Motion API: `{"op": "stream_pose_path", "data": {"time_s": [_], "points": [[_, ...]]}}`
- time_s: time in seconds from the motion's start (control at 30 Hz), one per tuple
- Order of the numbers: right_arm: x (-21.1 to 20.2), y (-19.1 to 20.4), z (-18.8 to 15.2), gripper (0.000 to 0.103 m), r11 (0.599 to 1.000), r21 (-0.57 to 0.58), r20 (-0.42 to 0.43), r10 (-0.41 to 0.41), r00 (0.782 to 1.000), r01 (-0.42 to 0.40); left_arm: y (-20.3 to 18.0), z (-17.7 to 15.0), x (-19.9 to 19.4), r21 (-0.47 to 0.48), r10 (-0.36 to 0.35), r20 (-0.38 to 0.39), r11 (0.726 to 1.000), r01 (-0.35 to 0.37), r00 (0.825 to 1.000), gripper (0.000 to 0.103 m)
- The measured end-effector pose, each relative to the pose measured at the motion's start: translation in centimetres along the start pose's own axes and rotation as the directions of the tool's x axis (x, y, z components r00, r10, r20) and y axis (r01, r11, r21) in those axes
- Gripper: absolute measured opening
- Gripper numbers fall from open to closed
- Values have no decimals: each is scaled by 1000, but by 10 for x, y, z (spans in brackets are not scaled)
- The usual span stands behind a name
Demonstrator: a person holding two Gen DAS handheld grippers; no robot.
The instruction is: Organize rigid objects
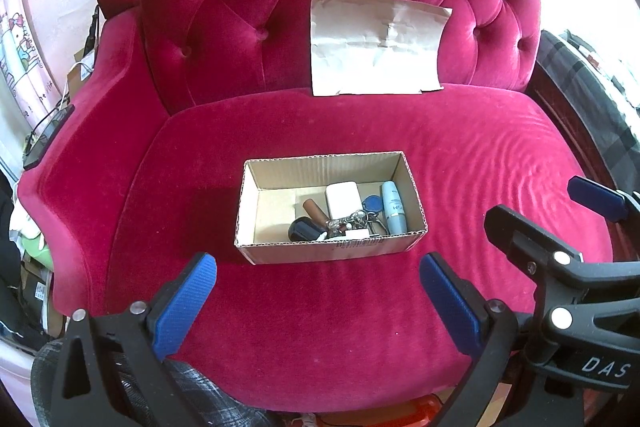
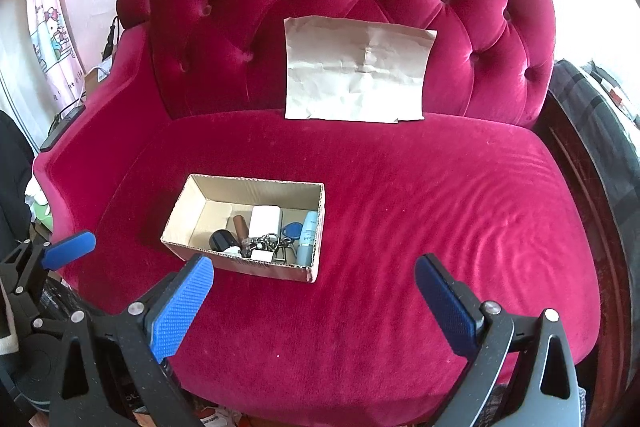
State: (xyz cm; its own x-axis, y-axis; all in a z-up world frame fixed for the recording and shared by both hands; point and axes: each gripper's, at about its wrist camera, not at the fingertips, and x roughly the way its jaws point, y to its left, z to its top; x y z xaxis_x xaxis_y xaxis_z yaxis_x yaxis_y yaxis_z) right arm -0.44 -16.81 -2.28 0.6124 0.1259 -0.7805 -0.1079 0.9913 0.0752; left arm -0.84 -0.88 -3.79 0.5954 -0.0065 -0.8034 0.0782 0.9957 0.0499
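Observation:
An open cardboard box [image 1: 280, 169] [image 2: 188, 227] sits on the red velvet sofa seat [image 1: 460, 155] [image 2: 420, 195]. Inside lie a white case [image 1: 342, 197] [image 2: 264, 221], a light blue tube [image 1: 393, 207] [image 2: 307, 237], a brown cylinder [image 1: 314, 211] [image 2: 240, 225], a black round object [image 1: 301, 229] [image 2: 222, 239] and a key bunch with a blue tag [image 1: 370, 205] [image 2: 291, 229]. My left gripper [image 1: 318, 307] is open and empty in front of the box. My right gripper [image 2: 314, 307] is open and empty, to the right of the box; it also shows at the right of the left wrist view [image 1: 556, 207].
A crumpled beige paper sheet [image 1: 376, 45] [image 2: 354, 71] leans against the tufted backrest. A dark wooden bed frame with plaid bedding [image 1: 592, 95] [image 2: 600, 131] stands to the right. Cables and clutter [image 1: 52, 119] sit past the left armrest.

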Motion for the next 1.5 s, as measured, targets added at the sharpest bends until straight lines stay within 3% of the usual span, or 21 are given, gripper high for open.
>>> {"op": "stream_pose_path", "data": {"time_s": [1.5], "points": [[-8, 1, 4, 103, 1000, -11, 23, -12, 1000, 12, 1, 2, -4, -4, -13, 5, 1000, 13, 1000, 103]]}}
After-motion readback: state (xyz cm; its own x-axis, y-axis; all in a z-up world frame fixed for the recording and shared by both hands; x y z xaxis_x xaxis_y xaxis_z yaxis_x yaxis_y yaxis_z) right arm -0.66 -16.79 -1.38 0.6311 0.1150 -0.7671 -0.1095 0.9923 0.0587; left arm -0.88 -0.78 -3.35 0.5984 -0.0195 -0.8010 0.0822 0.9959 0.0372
